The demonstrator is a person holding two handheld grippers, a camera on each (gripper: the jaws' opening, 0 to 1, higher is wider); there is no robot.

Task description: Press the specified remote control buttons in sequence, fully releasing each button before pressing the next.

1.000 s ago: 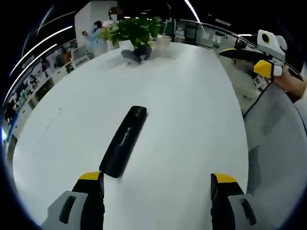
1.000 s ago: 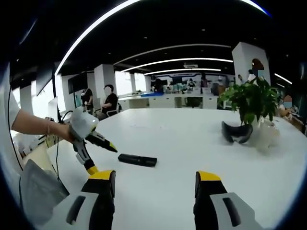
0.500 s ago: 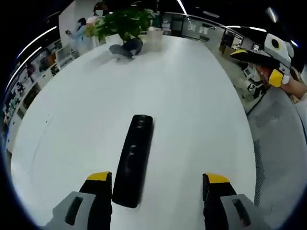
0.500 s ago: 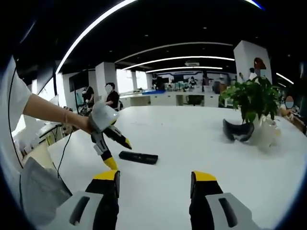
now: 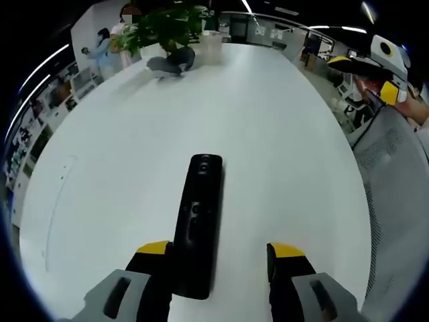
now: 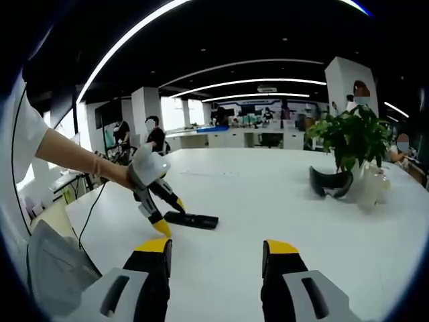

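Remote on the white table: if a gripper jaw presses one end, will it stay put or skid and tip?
The remote looks rigid and lies flat, so tipping seems unlikely. The table looks smooth and glossy, so a slanted push may make it skid. It is slim, so probably light.

Remote [image 5: 198,228] near end behind left fingers [image 5: 155,265]; buttons blurred

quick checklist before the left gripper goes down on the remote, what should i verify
1. Long black remote control lies flat on the white table: ok.
2. Left gripper open, remote's near end between its yellow tips: ok.
3. Which button sits under a tip: cannot tell.
4. Right gripper open, held back from the remote: ok.
5. Remote in both views: ok.
6. Potted green plant and dark headset at the table's far end, away from the remote: ok.
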